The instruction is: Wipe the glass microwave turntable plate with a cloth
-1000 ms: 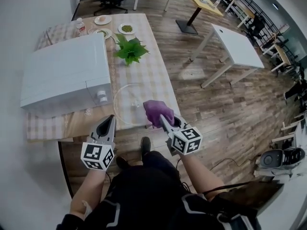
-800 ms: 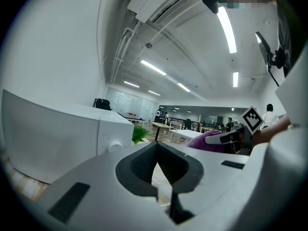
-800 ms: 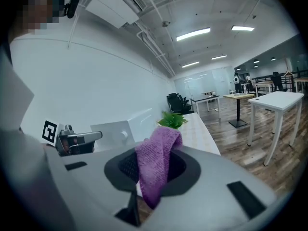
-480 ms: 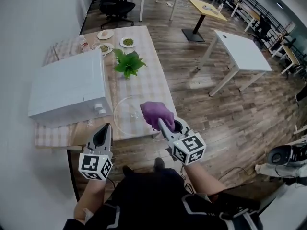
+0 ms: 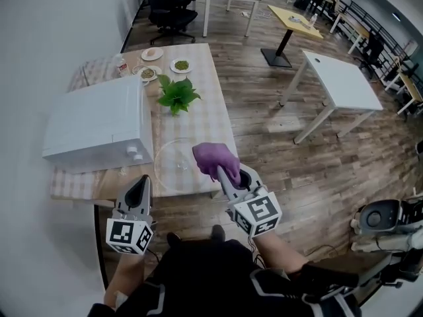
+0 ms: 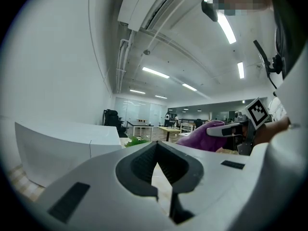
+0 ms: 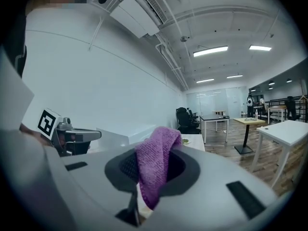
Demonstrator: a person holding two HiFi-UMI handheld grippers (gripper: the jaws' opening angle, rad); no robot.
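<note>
The clear glass turntable plate [image 5: 173, 166] lies flat on the checked table, near its front edge and in front of the white microwave [image 5: 99, 123]. My right gripper [image 5: 221, 169] is shut on a purple cloth [image 5: 213, 156], which is bunched over the plate's right rim. In the right gripper view the cloth [image 7: 156, 163] hangs between the jaws and hides their tips. My left gripper [image 5: 143, 180] is at the table's front edge, left of the plate, with its jaws together and holding nothing. The left gripper view shows the cloth [image 6: 202, 134] off to the right.
A green potted plant [image 5: 177, 95] stands behind the plate. Small dishes [image 5: 181, 65] and a bottle [image 5: 119, 63] sit at the table's far end. White tables [image 5: 338, 79] and wooden floor lie to the right. The person's legs are below the table's front edge.
The head view has shifted a little. My left gripper has drawn back slightly toward the person. The right gripper still holds the cloth at the plate's right rim.
</note>
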